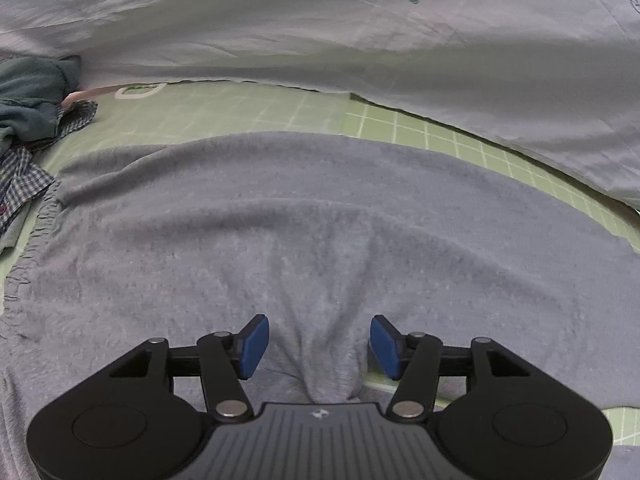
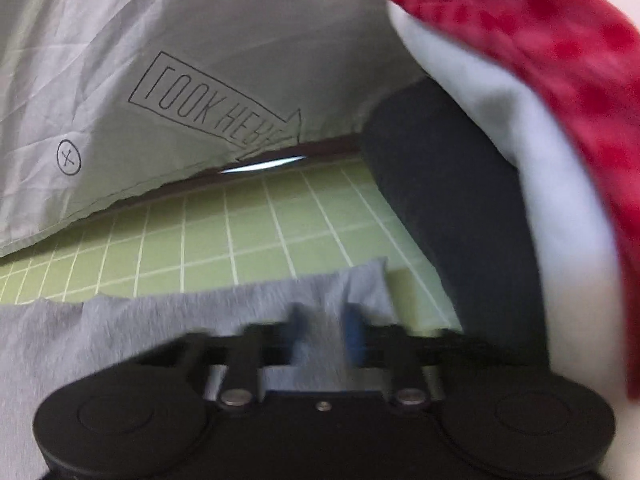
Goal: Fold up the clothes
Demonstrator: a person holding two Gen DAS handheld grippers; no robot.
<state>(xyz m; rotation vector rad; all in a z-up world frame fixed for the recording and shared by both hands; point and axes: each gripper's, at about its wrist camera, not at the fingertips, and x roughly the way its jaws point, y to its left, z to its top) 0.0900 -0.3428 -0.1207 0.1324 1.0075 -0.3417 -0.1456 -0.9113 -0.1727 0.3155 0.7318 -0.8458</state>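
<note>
At the far left edge of the green gridded mat we see a heap of other clothes: a teal garment and a blue checked shirt, crumpled together and just touching the left side of the grey fleece garment. That fleece piece is the one we are working on. It lies spread across the near half of the mat, with a gathered, elastic-looking hem running down its left side and shallow wrinkles fanning out from its near edge.

In the middle, our left gripper stands with its blue pads well apart, straddling a pinched ridge of fleece at the near edge; the pads do not press it.

Further right, our right gripper is blurred, so we cannot tell for sure, but its fingers look drawn in close with a fold of the fleece between them, near the garment's right corner. Beyond lie a pale printed sheet along the mat's far edge and, at the right, a dark roll under a white and red cloth.

We judge the fleece soft, thick and light: it will drape and sag, not slide much on the mat, and bunch easily. Corners and the stitched hem seem the surest places to pinch, taking both layers.
</note>
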